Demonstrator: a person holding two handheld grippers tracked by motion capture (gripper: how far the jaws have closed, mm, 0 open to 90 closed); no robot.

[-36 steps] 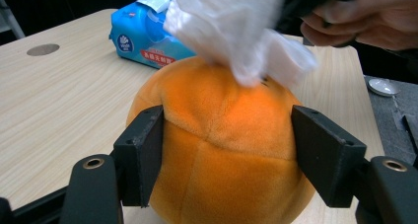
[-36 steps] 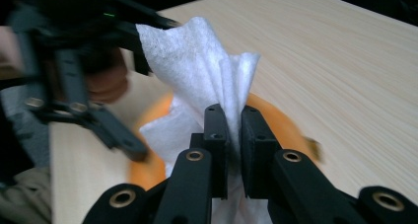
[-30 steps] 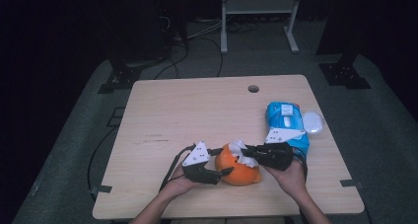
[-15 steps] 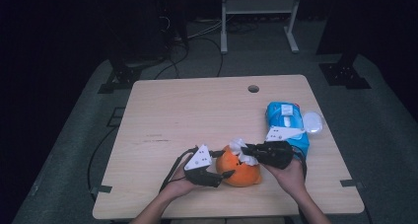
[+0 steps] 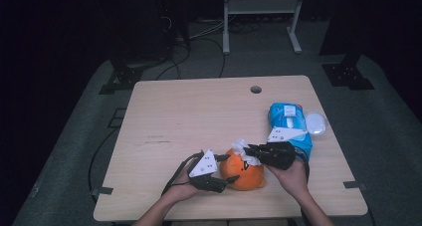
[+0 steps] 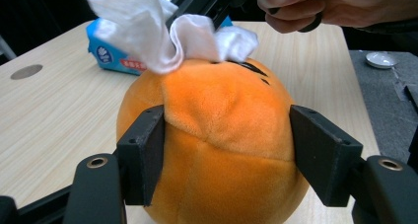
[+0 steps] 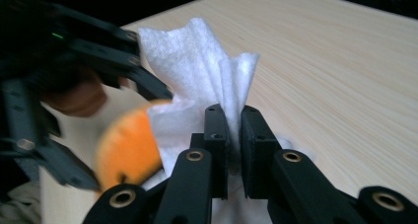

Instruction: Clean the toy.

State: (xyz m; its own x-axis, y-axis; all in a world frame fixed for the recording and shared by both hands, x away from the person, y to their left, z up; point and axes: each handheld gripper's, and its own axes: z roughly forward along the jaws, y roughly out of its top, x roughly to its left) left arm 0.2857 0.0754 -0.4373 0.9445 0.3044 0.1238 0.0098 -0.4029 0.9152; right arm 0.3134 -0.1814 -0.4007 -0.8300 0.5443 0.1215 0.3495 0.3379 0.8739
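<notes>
Orange plush (image 6: 217, 135) between left gripper (image 6: 226, 160) jaws, white tissue (image 7: 207, 86) pinched in right gripper (image 7: 234, 150)

Your light wooden table (image 5: 199, 111) with a round cable hole (image 5: 256, 89) near its far edge, grey carpet (image 5: 74, 151) around it, a white metal rack (image 5: 261, 12) beyond the table, black cables (image 5: 199, 37) beside the rack's legs, black stand bases (image 5: 348, 76) flanking the table, darkness behind the rack.
</notes>
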